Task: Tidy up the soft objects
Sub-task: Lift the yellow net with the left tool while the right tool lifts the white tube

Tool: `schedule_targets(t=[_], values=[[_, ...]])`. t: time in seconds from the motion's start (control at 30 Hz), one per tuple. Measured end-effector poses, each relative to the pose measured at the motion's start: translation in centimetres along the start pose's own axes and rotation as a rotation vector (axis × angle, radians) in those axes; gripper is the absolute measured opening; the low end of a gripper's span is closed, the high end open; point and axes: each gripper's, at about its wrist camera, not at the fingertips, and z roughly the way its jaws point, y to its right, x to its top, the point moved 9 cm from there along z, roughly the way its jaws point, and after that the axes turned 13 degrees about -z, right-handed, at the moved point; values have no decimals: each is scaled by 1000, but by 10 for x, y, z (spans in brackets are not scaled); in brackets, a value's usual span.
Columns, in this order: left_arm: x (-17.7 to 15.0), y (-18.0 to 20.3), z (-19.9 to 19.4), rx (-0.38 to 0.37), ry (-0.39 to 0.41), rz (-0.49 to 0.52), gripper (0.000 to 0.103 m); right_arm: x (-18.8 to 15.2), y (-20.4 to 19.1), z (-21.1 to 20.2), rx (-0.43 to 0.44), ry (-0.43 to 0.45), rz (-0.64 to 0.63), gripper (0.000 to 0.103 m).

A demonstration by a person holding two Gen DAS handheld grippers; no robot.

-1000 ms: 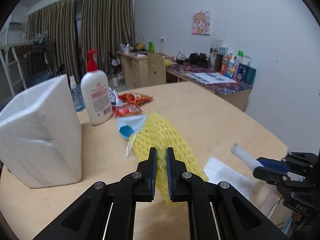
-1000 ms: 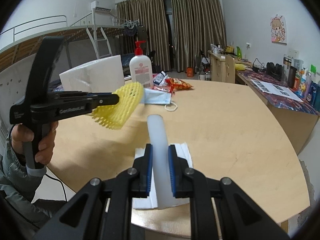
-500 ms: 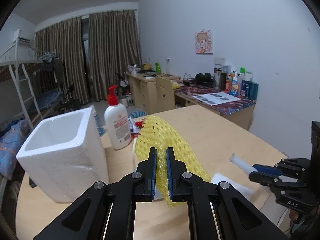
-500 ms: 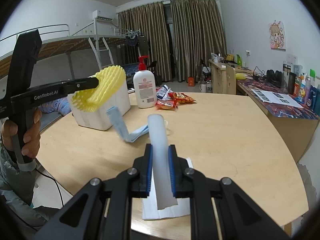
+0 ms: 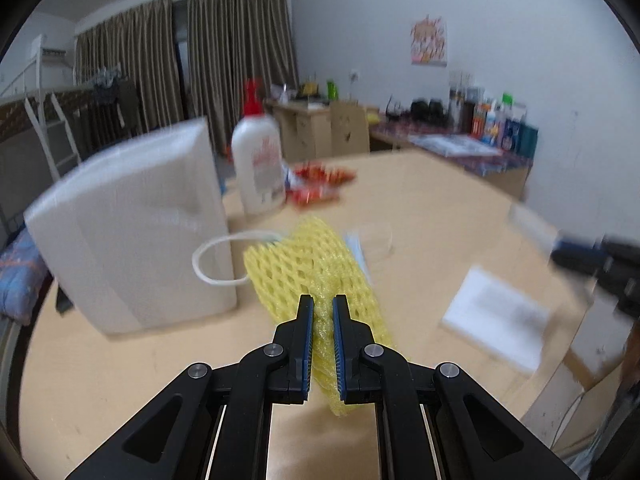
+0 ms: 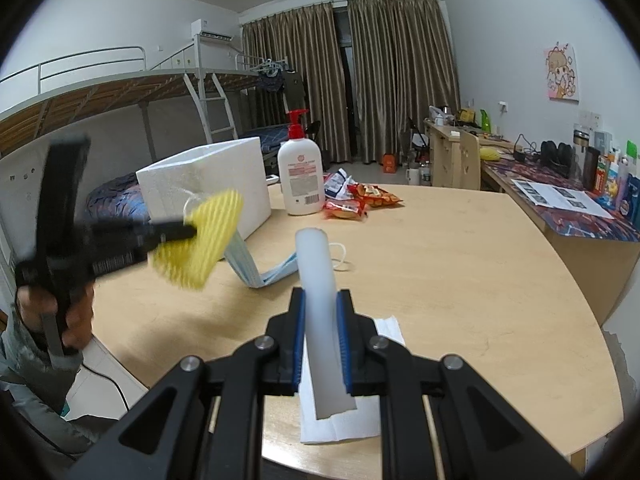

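My left gripper (image 5: 320,308) is shut on a yellow foam net sleeve (image 5: 312,264), held in the air beside the white foam box (image 5: 132,224). A blue face mask (image 6: 256,264) hangs from the net (image 6: 204,240), its lower end trailing on the table; its ear loop (image 5: 216,256) shows left of the net. My right gripper (image 6: 322,304) is shut on a white foam tube (image 6: 320,292), held above a white tissue (image 6: 340,412). The right gripper also shows blurred in the left wrist view (image 5: 592,256).
A lotion pump bottle (image 6: 300,176) and red snack packets (image 6: 360,200) lie behind the foam box (image 6: 208,184) on the round wooden table (image 6: 460,264). The tissue (image 5: 496,312) lies near the table's front edge. A desk with clutter (image 6: 560,184) stands to the right.
My left gripper has dropped lower and closer to the foam box with the net, and the mask dangles from it. The right gripper holds still with the tube.
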Motion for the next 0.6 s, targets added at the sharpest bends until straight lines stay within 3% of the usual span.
schedule_targets(t=[0.23, 0.6], values=[[-50, -33, 20, 60, -74, -27, 10, 1, -4, 8, 17, -9, -6, 18], [-58, -23, 9, 54, -56, -11, 15, -2, -10, 12, 36, -14, -14, 18]])
